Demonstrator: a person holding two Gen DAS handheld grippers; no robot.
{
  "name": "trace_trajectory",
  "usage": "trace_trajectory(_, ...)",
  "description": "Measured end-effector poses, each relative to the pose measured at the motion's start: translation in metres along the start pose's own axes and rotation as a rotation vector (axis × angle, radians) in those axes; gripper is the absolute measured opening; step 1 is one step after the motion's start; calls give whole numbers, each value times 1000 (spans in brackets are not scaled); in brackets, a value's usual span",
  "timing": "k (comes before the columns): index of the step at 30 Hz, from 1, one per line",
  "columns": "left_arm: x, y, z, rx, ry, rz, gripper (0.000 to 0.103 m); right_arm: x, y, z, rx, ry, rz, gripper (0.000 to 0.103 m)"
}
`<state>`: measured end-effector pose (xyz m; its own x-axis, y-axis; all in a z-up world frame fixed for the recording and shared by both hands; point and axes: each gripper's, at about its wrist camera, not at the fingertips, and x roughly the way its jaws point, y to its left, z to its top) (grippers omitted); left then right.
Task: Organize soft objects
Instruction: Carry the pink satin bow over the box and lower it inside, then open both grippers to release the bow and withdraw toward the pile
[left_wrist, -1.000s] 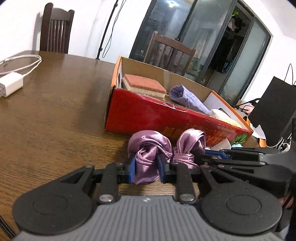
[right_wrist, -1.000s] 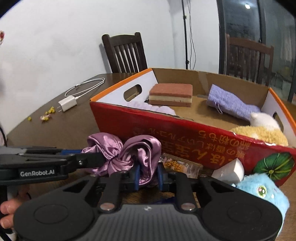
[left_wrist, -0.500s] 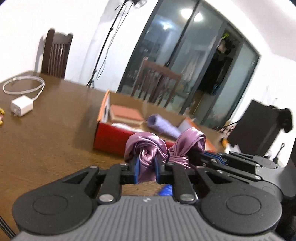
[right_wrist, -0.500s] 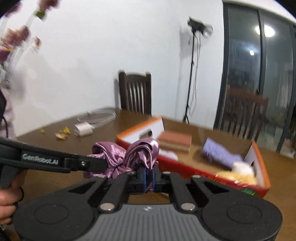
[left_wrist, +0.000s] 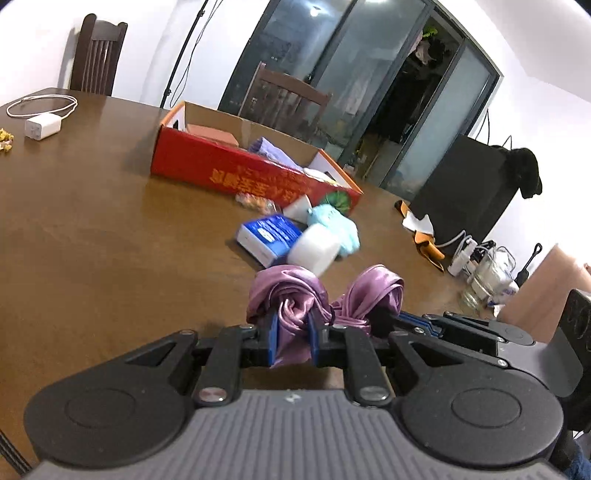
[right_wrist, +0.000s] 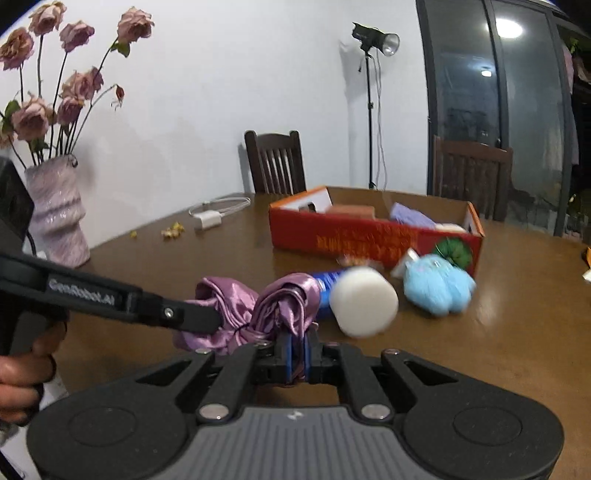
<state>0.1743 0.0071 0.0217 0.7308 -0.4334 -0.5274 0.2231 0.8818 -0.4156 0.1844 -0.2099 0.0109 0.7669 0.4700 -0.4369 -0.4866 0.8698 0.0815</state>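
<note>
Both grippers, left gripper (left_wrist: 291, 338) and right gripper (right_wrist: 297, 356), clamped tight on the crumpled purple satin cloth (left_wrist: 291, 302), have pulled back from the red cardboard box (left_wrist: 236, 171), probably to fold it.

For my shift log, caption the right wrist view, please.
Both tools, right and left, grip a crumpled purple satin cloth above the brown wooden table.

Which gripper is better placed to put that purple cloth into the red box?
Neither, really: left gripper and right gripper both clamp the purple cloth. The red box lies ahead of both.
</note>
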Motion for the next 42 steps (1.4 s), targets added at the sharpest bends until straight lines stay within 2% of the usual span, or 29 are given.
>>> trace_trajectory(6, -2, -13, -10, 38, -1, 15, 17, -16, 0, -17, 12, -9, -10, 6)
trace_trajectory(12, 5, -18, -1, 54, -8, 16, 17, -12, -10, -11, 42, -16, 4, 6)
trace_trajectory(16, 10, -19, 29, 78, -66, -1, 17, -3, -19, 18, -4, -41, 8, 6)
trace_trajectory(20, 26, -12, 86, 109, -133, -10, 17, 20, -33, 69, -43, -85, 20, 6)
trace_trajectory(23, 45, -4, 133, 144, -174, -12, 17, 52, -45, 116, -71, -112, 19, 6)
trace_trajectory(26, 77, 17, 181, 124, -159, 0, 17, 98, -66, 164, -40, -97, 46, 6)
trace_trajectory(29, 117, 44, 221, 83, -118, 27, 17, 153, -83, 197, -1, -46, 67, 6)
trace_trajectory(32, 161, 70, 249, 69, -67, 90, 17, 223, -101, 218, 48, 63, 86, 6)
trace_trajectory(37, 218, 98, 256, 106, 45, 238, 21, 321, -114, 226, 90, 269, 78, 7)
trace_trajectory(38, 223, 100, 254, 126, 56, 242, 25, 336, -115, 225, 88, 303, 74, 7)
trace_trajectory(40, 225, 105, 253, 131, 57, 224, 45, 356, -111, 220, 74, 342, 55, 8)
trace_trajectory(42, 222, 108, 252, 130, 43, 218, 45, 368, -110, 213, 75, 369, 41, 13)
